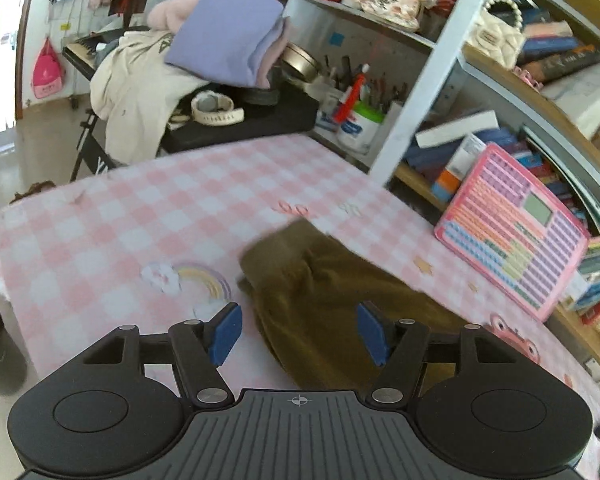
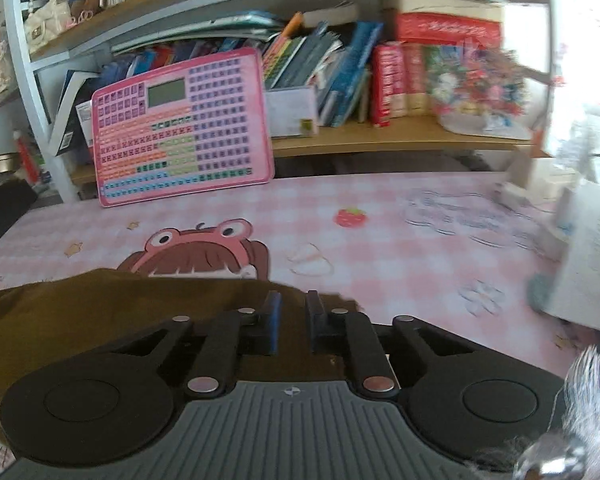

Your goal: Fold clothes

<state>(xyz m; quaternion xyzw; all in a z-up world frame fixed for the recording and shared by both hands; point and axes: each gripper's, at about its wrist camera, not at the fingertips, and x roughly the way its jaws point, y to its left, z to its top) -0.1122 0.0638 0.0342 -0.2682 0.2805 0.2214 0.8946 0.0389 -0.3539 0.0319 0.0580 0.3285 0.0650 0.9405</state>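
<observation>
brown garment [image 1: 332, 300] is lying rumpled on the pink checked desk [image 1: 120, 208], left tool [image 1: 298, 332] spread wide above it, right tool [image 2: 292, 320] pinched narrow at its edge, can't tell if gripping, so I'd grab corners first.

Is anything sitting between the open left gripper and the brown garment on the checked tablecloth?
Nothing visible. The left gripper hangs open directly over the brown garment, with only bare pink checked tablecloth beside it.
</observation>
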